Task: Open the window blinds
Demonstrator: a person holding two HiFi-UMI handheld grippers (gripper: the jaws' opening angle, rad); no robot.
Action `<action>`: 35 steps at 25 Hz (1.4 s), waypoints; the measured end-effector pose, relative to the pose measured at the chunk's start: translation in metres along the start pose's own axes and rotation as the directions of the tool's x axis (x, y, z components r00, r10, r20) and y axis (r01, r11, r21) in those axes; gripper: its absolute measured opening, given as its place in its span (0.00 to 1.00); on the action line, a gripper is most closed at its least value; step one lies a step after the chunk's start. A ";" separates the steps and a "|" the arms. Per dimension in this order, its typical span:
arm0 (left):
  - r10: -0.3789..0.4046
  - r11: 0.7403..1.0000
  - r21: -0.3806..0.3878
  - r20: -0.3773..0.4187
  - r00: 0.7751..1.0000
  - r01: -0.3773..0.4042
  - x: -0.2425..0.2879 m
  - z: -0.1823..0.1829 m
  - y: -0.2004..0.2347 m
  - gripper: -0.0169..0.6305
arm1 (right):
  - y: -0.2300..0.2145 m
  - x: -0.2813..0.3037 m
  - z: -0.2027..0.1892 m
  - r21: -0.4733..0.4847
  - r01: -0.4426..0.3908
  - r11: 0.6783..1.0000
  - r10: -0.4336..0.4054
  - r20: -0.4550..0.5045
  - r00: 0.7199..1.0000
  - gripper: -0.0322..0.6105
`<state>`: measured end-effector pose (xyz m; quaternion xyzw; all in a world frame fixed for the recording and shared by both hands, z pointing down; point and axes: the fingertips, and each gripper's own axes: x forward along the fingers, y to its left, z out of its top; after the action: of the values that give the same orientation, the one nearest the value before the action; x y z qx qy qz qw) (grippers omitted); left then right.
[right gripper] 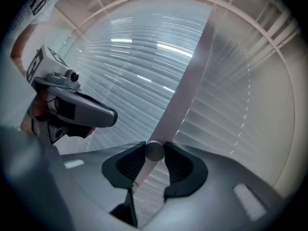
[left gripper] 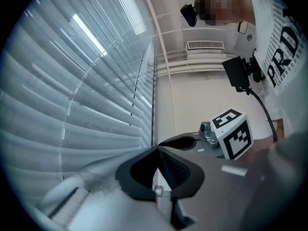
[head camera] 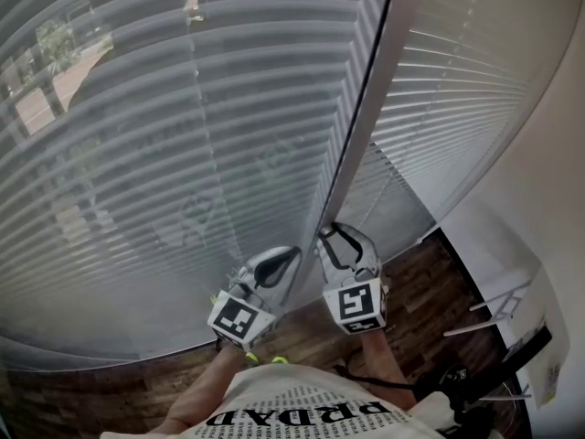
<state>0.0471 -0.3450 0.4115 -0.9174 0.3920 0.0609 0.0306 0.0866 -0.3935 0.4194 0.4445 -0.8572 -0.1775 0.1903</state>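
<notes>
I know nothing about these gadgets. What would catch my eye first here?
Grey slatted window blinds fill most of the head view, with a glimpse of outdoors at the top left. In front of them hangs a long pale wand, its rounded lower end pinched in the right claw. The left claw sits beside it, closed, with nothing visible in it.
</notes>
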 end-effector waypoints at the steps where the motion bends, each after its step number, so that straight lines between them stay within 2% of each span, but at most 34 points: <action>1: -0.001 1.000 0.000 -0.003 1.000 0.001 0.000 -0.001 0.000 0.01 | 0.000 0.000 0.000 0.003 -0.001 1.000 0.001 0.001 1.000 0.24; 10: 0.004 1.000 0.016 -0.001 1.000 -0.004 -0.001 0.001 0.000 0.01 | 0.000 -0.001 0.001 0.036 -0.004 0.999 0.004 0.010 1.000 0.25; 14: 0.024 0.999 -0.021 0.009 1.000 -0.024 0.000 0.009 0.000 0.01 | -0.002 0.000 0.000 0.117 -0.001 0.993 -0.001 0.015 1.000 0.25; 22: 0.040 0.999 -0.011 -0.009 0.999 -0.040 -0.007 0.007 0.004 0.01 | -0.003 -0.001 -0.001 0.251 -0.011 0.968 0.002 0.040 0.999 0.25; 25: 0.041 0.999 0.004 -0.025 0.999 -0.041 -0.010 0.008 0.005 0.01 | -0.005 -0.001 -0.001 0.329 -0.016 0.944 -0.004 0.061 0.998 0.25; 30: 0.041 0.999 0.005 -0.034 0.999 -0.041 -0.014 0.008 0.004 0.01 | -0.007 -0.001 -0.002 0.500 -0.047 0.865 -0.009 0.108 0.994 0.25; 35: 0.040 0.999 0.003 -0.039 0.998 -0.040 -0.015 0.008 0.003 0.01 | -0.007 -0.001 -0.003 0.561 -0.053 0.826 -0.018 0.121 0.992 0.25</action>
<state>0.0340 -0.3355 0.4055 -0.9105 0.4107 0.0430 0.0224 0.0938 -0.3971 0.4186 0.4613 -0.8853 0.0584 -0.0001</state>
